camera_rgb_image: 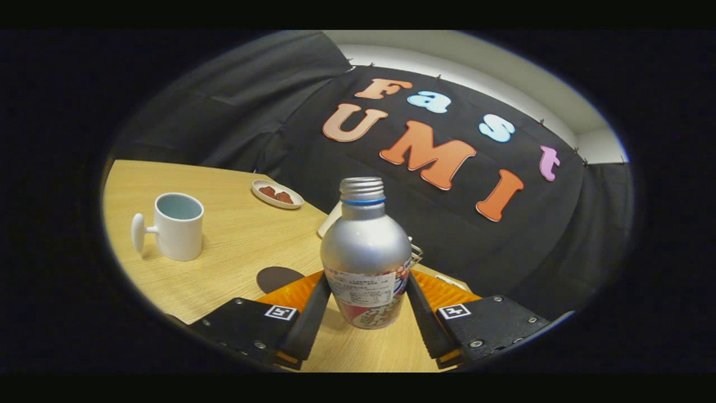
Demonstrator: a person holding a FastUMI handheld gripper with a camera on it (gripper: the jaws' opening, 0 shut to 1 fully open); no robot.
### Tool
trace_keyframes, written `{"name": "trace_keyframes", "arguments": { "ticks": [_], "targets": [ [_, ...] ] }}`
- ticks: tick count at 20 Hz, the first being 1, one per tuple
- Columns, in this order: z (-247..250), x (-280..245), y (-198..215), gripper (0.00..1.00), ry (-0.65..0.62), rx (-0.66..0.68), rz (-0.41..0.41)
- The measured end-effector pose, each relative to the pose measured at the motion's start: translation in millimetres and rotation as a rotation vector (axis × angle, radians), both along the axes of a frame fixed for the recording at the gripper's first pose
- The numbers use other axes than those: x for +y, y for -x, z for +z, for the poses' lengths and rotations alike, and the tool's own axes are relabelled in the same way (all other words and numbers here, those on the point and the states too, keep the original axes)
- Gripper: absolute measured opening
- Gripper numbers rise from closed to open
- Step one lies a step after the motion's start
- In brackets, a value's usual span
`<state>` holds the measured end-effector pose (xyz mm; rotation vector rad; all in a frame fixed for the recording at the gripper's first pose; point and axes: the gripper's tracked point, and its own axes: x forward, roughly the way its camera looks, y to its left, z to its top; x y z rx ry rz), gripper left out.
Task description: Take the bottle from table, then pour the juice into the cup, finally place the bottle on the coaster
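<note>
hand-held gripper (366, 305) clamps bottle (366, 252) | coaster (278, 278) partly hidden behind finger | cup (178, 225) well apart

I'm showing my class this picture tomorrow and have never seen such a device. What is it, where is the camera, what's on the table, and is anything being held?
A person holds a two-finger gripper in one hand; no robot arm is involved. The camera rides on the gripper and looks forward along its fingers, so the picture looks round and bent.

Between the fingers stands a silver bottle, cap off, label facing the camera. Both fingers seem to press its lower sides, so it appears gripped.

On the wooden table you see a white cup with a knob-like handle, a dark round coaster just ahead of one finger, and farther back a small dish holding something reddish brown.
</note>
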<state>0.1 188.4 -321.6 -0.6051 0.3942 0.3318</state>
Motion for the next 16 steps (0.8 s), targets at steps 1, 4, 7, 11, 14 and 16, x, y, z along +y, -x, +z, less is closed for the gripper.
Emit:
{"name": "trace_keyframes", "arguments": {
  "ticks": [1,4,7,11,14,16],
  "targets": [
    [1,3,-1,0.77,0.034,-0.015,0.017],
    [6,14,-4,0.77,0.132,-0.071,0.079],
    [9,24,-1,0.77,0.237,-0.129,0.141],
    [19,44,-9,0.77,0.385,-0.22,0.214],
    [17,59,-8,0.77,0.44,-0.25,0.266],
    [20,68,-7,0.77,0.485,-0.277,0.299]
  ]
}}
